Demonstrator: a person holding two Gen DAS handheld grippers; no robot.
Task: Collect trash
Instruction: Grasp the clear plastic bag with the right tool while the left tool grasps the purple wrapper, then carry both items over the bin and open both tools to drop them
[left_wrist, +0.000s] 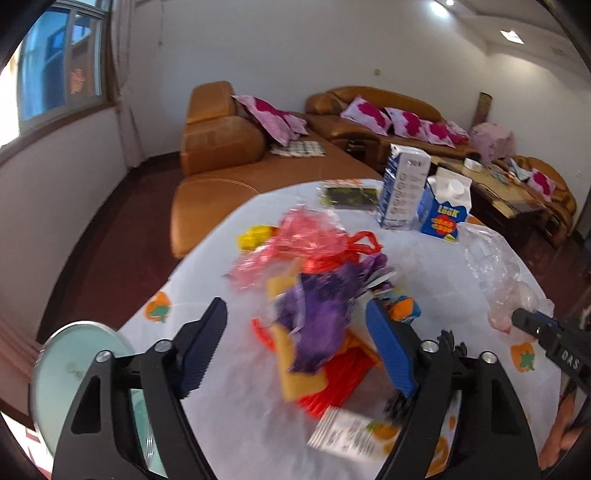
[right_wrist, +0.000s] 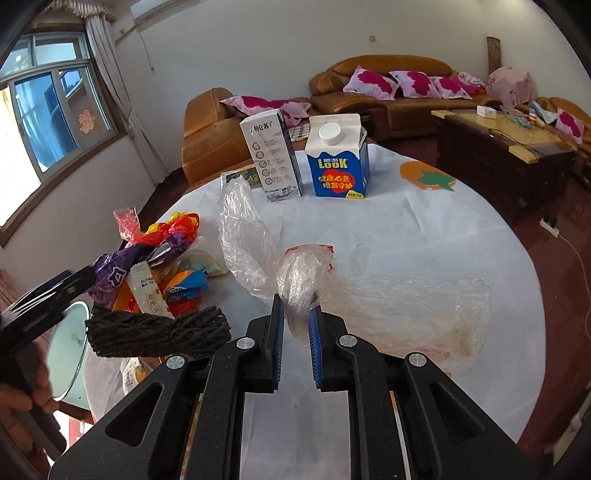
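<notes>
Right wrist view shows the right tongs drawn narrow and pinching the gathered neck of a clear plastic bag, whose crumpled body trails off to the right across the white surface while a second loose lobe stands up toward the cartons. In the left wrist view the left tongs stand wide, their blue pads either side of a heap of wrappers: a purple one on top, orange and red plastic under it, a pink crinkled bag just behind. Nothing is gripped there; the pads look close to the heap, though blur hides whether they touch it. A dark knitted cloth lies near the front edge, beside the heap.

Judged from this, the step in hand is gathering: the right side has the clear bag secured as a likely receptacle, and the left is set to close on the wrapper heap. The next move calls for the left tongs to close firmly on the purple wrapper and what lies under it, low enough to catch several layers, since slick film may slip out.

Two upright cartons, a blue LOOK milk carton and a tall white carton, stand well apart at the far side, untouched, with a flat dark packet beyond them.
</notes>
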